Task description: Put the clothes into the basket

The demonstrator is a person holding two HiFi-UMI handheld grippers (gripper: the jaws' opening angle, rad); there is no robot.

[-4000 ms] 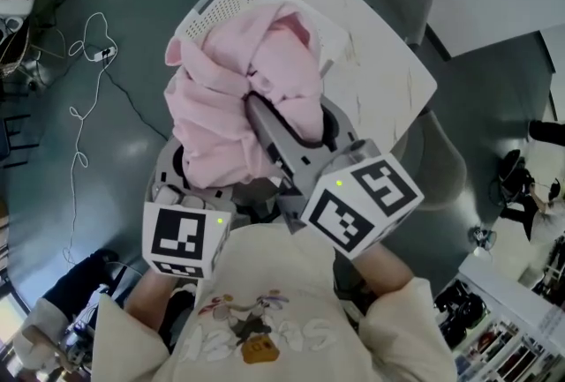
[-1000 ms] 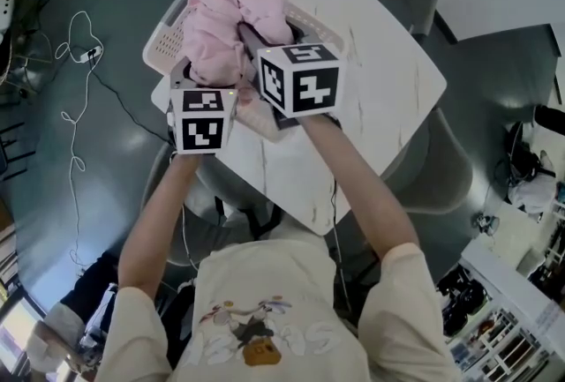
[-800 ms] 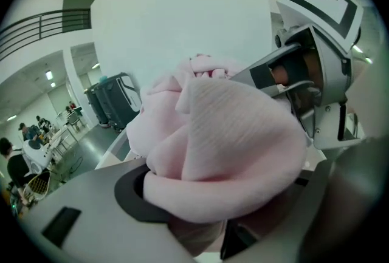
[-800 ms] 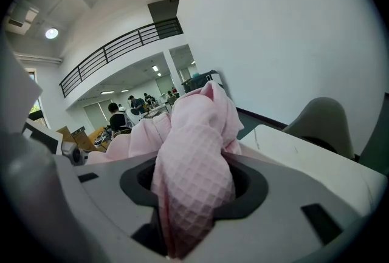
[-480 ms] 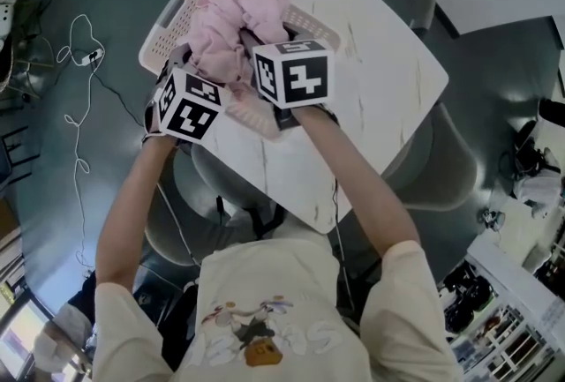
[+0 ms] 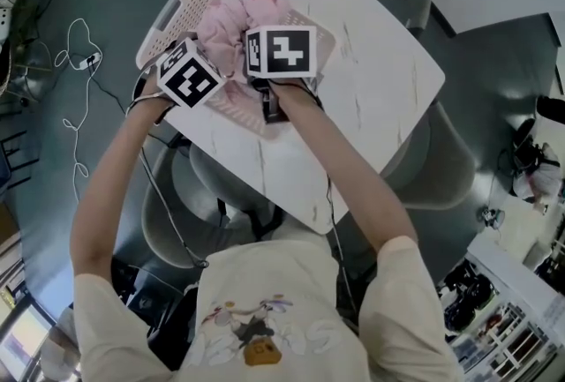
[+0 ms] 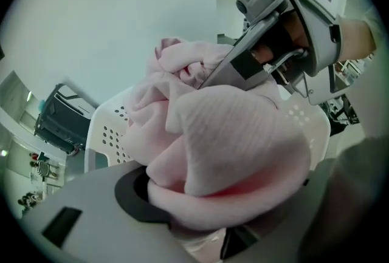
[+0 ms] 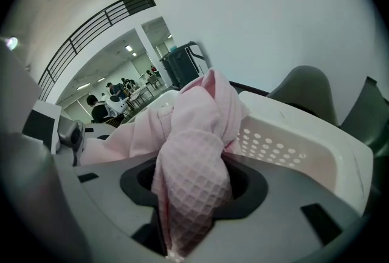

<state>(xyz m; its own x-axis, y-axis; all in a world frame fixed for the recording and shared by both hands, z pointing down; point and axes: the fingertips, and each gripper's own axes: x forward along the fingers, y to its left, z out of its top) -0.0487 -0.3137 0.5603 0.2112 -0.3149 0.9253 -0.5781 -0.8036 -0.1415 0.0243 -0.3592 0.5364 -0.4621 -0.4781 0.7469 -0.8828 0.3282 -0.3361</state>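
Nearly done: the pink garment (image 6: 231,23) is bunched in the white basket (image 6: 169,11), and I have not yet let go.
Head view: the basket sits at the table's (image 6: 362,80) ten o'clock edge. Left gripper view: my left claw (image 7: 200,219) clamps thick, soft folds. Right gripper view: my right claw (image 8: 189,195) pinches a waffle-knit twist, with the basket wall at three o'clock.

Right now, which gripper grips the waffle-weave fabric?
The right gripper; waffle-weave pink cloth sits in its jaws. The left gripper holds a smoother fold of it.

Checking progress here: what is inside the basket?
Pink clothes bunch inside the basket, rising above its rim. They cover its floor, so anything underneath cannot be seen.
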